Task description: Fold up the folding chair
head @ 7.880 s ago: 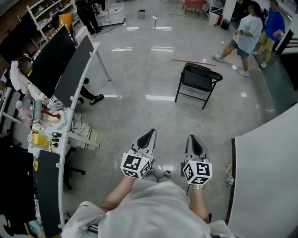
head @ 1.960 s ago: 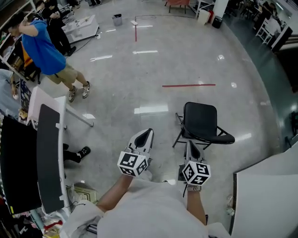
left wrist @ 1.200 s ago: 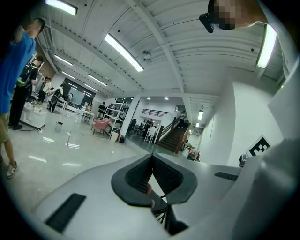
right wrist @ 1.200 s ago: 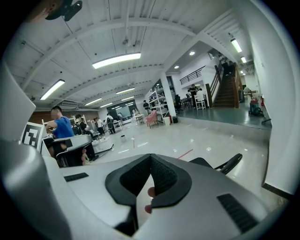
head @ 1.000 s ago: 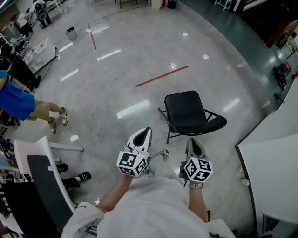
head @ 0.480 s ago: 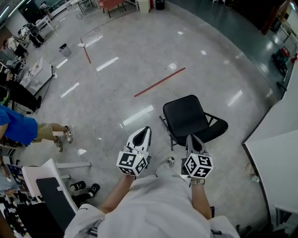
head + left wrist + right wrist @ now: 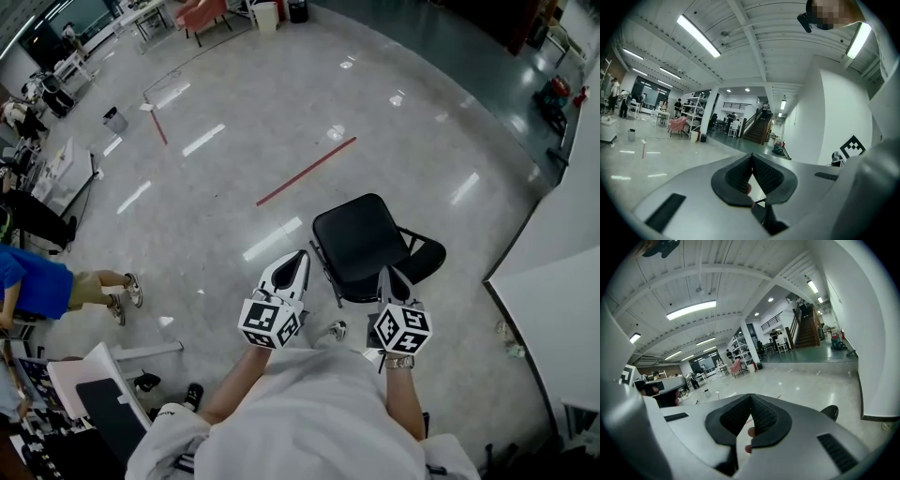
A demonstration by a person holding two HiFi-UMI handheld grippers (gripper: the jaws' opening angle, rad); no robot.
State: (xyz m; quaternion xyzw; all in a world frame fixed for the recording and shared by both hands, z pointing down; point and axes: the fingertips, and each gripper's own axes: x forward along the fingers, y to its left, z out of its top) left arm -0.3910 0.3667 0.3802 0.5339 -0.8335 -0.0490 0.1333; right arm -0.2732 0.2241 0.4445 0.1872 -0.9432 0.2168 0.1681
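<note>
The black folding chair point(image 7: 360, 238) stands unfolded on the shiny grey floor, just ahead of me in the head view. Its backrest is nearer to me and its seat point(image 7: 421, 263) sticks out to the right. My left gripper point(image 7: 299, 255) hangs shut and empty just left of the chair. My right gripper point(image 7: 386, 272) is shut too, holds nothing, and overlaps the chair's near edge in that view. Both pairs of ribbed pads meet tip to tip in the left gripper view point(image 7: 751, 156) and the right gripper view point(image 7: 750, 397). A sliver of the seat point(image 7: 830, 412) shows there.
A red tape line point(image 7: 306, 171) runs across the floor beyond the chair. A white panel point(image 7: 555, 314) stands close on the right. A person in a blue shirt point(image 7: 37, 282) walks at the left, near a white desk point(image 7: 82, 372). A pink chair point(image 7: 201, 11) stands far off.
The chair has come closer in the head view as I walk up to it. Both grippers have moved forward with me, and the right one now overlaps the chair. Both stay shut.
</note>
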